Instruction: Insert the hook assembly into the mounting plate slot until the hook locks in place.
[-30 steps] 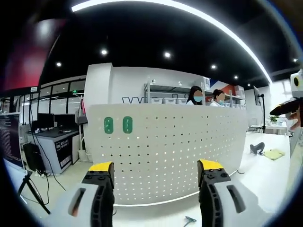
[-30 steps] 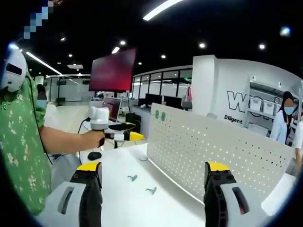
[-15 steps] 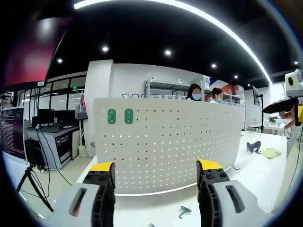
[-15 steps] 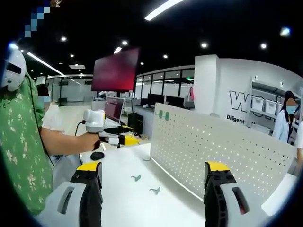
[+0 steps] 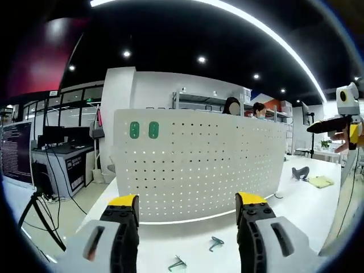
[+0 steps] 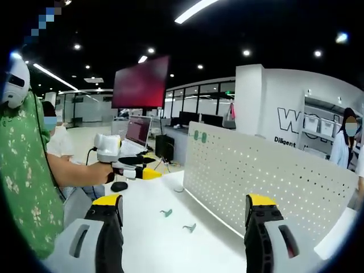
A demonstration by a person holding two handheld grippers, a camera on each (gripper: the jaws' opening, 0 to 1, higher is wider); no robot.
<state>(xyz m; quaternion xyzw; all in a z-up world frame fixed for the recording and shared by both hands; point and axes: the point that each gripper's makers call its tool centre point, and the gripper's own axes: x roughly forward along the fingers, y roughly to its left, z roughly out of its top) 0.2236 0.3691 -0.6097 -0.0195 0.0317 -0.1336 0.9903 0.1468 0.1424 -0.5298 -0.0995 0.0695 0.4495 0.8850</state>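
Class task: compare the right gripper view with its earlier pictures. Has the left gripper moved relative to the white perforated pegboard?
Yes. The left gripper, yellow-tipped with a white handle, has drawn back from the white perforated pegboard, widening the gap to its near edge.

Matt white perforated mounting plate

Ceiling: dark, round spotlights, one long curved light strip.
Wall: white, dark lettering.
Upper left: red screen.
Windows: glass-walled offices behind.
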